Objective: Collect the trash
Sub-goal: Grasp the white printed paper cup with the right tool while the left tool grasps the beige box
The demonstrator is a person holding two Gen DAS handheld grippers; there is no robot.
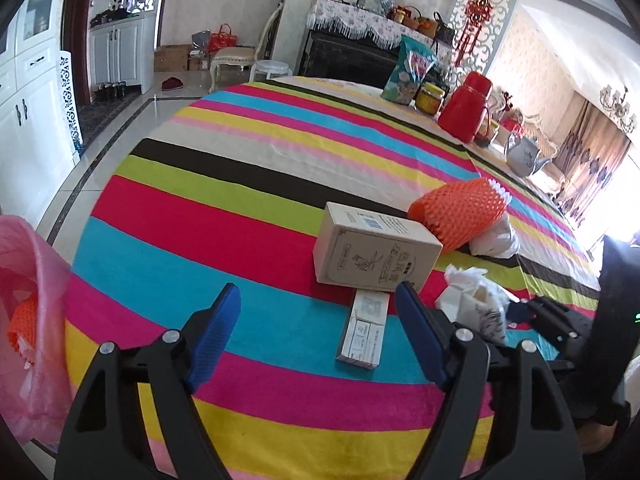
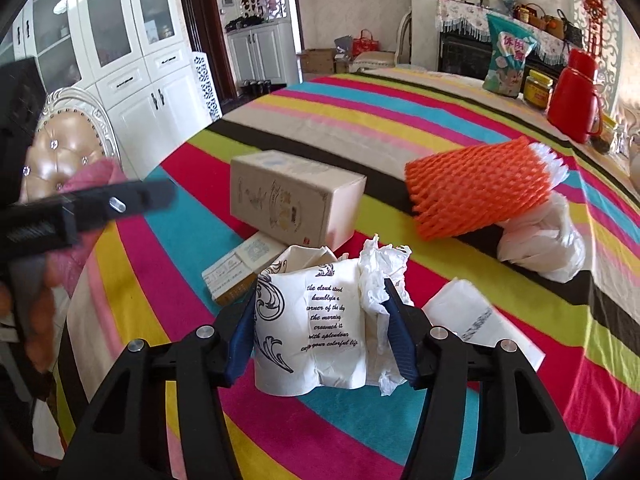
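Note:
My right gripper is shut on a crumpled white paper cup with dark print, with tissue stuffed beside it; the cup also shows in the left wrist view. My left gripper is open and empty above the striped tablecloth. Ahead of it lie a beige carton and a small flat white box. An orange foam net sleeve rests on a white plastic bag. A pink trash bag with another orange net inside hangs at the left table edge.
A flat white paper packet lies right of the right gripper. At the table's far end stand a red thermos, a yellow jar, a snack bag and a grey teapot. A padded chair stands at the left.

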